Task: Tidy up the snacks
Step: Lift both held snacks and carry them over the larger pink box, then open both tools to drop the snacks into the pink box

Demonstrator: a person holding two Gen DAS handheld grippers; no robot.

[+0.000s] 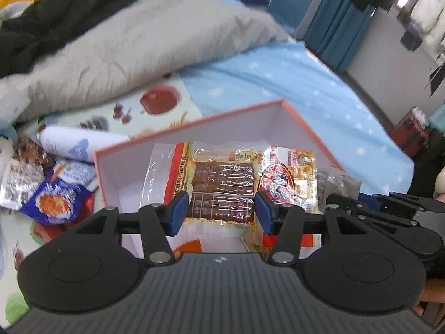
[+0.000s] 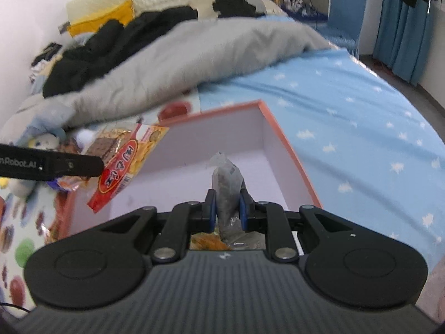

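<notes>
Snack packets in both grips over a pink-rimmed box (image 1: 303, 122) on the bed. Left hand-held gripper (image 1: 221, 213) pinches a clear packet of brown snack pieces (image 1: 222, 189) by its sides, with a red packet (image 1: 289, 172) just beside it, above the box floor. Right hand-held gripper (image 2: 226, 208) is narrow, clamped on a small grey pouch (image 2: 226, 186) standing upright over the box. More wrappers, 1 of them blue (image 1: 55, 203), lie left of the box near a grey blanket (image 1: 144, 53).

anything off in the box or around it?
Nothing damaged or spilled. Loose snack packets lie heaped on the mat left of the pink box, unsorted. Left gripper holds several packets at once, fanned unevenly.
</notes>
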